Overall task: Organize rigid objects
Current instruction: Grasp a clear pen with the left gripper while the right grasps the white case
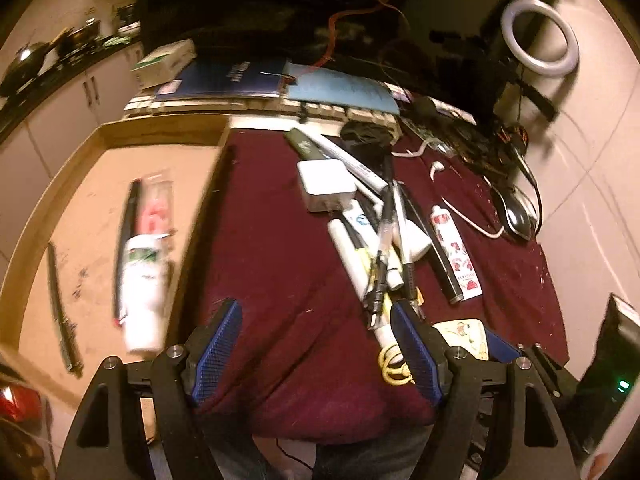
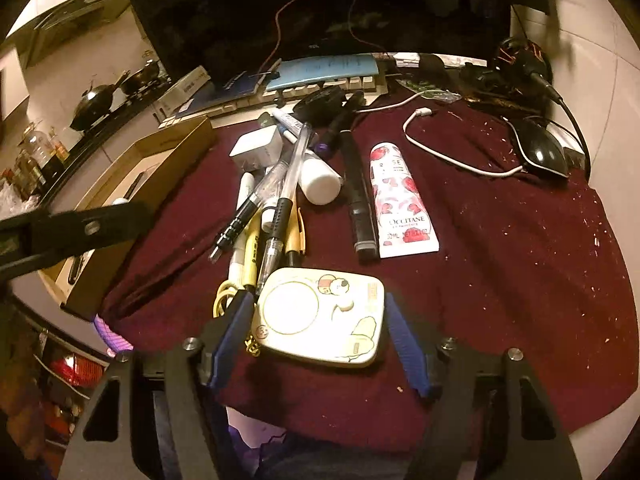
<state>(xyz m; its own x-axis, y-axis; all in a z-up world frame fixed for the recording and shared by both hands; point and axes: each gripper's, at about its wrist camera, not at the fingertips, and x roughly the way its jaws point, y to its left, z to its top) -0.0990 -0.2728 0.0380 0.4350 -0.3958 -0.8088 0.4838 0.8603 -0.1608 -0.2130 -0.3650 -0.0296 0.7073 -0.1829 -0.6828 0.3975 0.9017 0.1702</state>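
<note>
- Two grippers are over the maroon cloth (image 2: 500,280); the right gripper (image 2: 320,330) has its jaws spread to either side of the cream cartoon-printed case (image 2: 320,316), which lies flat on the cloth. The left pad sits close against the case's edge and a gap shows at the right pad, so I judge it straddled, not yet pinched.
- Left gripper (image 1: 316,346) is spread wide over bare cloth, holding nothing, just left of the case.
- Step in hand, as I read it: taking up the case to carry it to the cardboard tray (image 1: 40,216), well left of the case, where a white tube (image 1: 144,292) and a dark pen (image 1: 128,236) already lie.
- Next move calls for closing squarely on the case's long sides and lifting straight up.
- In the way: a yellow cord loop (image 2: 224,296) and a small gold chain (image 2: 252,346) touch the case's left edge beside the left pad and may snag.
- Just beyond the case sits the heap of pens and markers (image 2: 272,208), some tips nearly touching its far edge; a white charger block (image 2: 256,148) lies farther off, and a rose-printed L'Occitane tube (image 2: 400,200) beyond and right of the case, with a black marker (image 2: 360,200) beside it.
</note>
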